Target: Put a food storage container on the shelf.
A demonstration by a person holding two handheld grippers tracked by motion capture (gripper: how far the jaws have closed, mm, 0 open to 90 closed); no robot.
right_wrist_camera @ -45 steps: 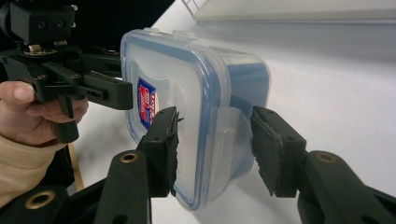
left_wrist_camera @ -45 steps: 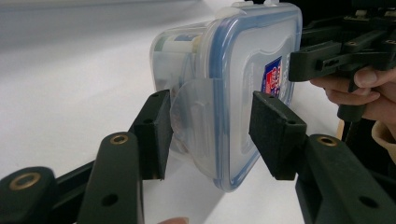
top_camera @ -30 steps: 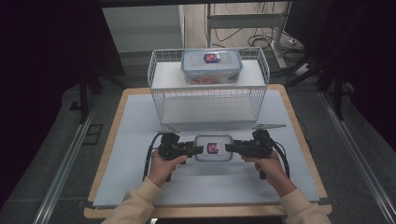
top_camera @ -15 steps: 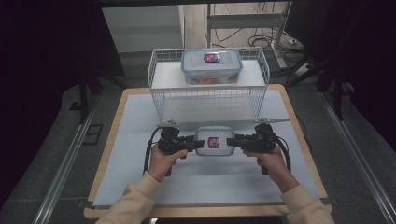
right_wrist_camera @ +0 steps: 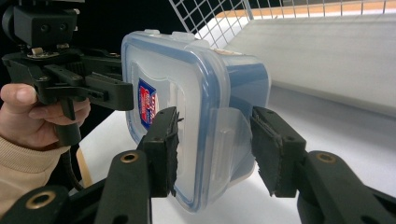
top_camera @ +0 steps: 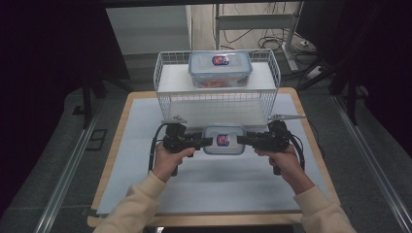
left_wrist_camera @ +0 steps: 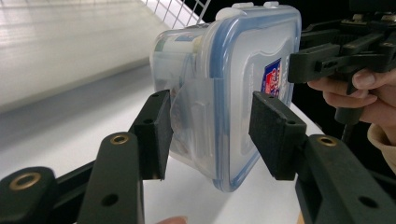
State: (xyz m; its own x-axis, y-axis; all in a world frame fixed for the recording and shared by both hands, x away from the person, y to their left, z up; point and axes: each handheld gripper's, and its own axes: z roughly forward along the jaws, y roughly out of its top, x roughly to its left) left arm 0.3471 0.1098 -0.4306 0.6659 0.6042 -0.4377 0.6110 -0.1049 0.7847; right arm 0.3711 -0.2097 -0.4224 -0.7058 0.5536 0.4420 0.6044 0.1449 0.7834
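We grip the plastic box (top_camera: 223, 140) from both ends, left gripper (top_camera: 208, 141) and right gripper (top_camera: 241, 140) jaws half-closed on its clips.

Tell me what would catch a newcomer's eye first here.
A clear lidded food container held off the table between the left gripper and right gripper, each clamped on one end. Behind it, a matching container sits on top of a white wire basket.

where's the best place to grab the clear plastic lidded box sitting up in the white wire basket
Grip the clear plastic lidded box at its two short ends, one gripper from each side, fingers above and below the lid rim. It lies flat, long side toward the person, and the white wire basket blocks a front approach, so probably come from above.
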